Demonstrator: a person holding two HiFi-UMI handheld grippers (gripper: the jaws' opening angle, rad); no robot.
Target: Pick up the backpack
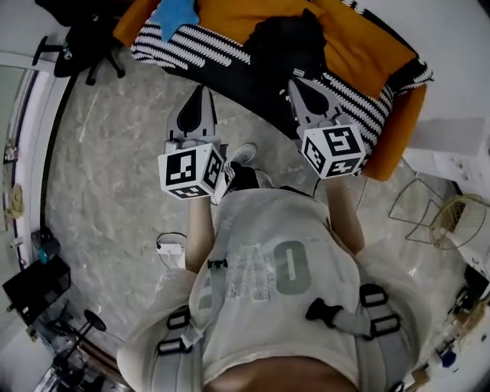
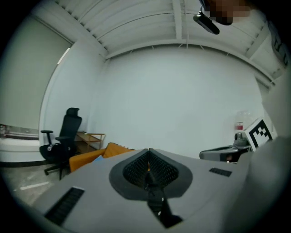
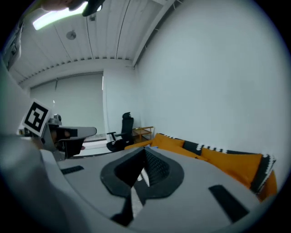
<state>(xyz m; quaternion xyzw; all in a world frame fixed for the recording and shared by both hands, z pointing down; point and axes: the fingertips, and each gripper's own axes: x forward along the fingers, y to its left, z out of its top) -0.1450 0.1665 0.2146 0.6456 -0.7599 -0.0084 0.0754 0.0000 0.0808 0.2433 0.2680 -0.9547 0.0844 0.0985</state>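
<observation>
A black backpack [image 1: 287, 38], as it seems, lies on the orange sofa [image 1: 360, 46] over a black-and-white striped blanket [image 1: 191, 42]. Both grippers are held level in front of the person's chest, short of the sofa. My left gripper [image 1: 200, 93] is shut with nothing in it, over the floor just before the blanket's edge. My right gripper [image 1: 295, 83] is shut and empty too, and its tip overlaps the sofa's front just below the backpack. The left gripper view shows shut jaws [image 2: 148, 151] and the sofa's end [image 2: 91, 157]. Neither gripper view shows the backpack.
A black office chair [image 1: 84, 38] stands left of the sofa, with a blue cloth [image 1: 174, 15] on the sofa's left end. A wire basket [image 1: 432, 214] sits on the right. A white power strip [image 1: 170, 246] lies on the marble floor.
</observation>
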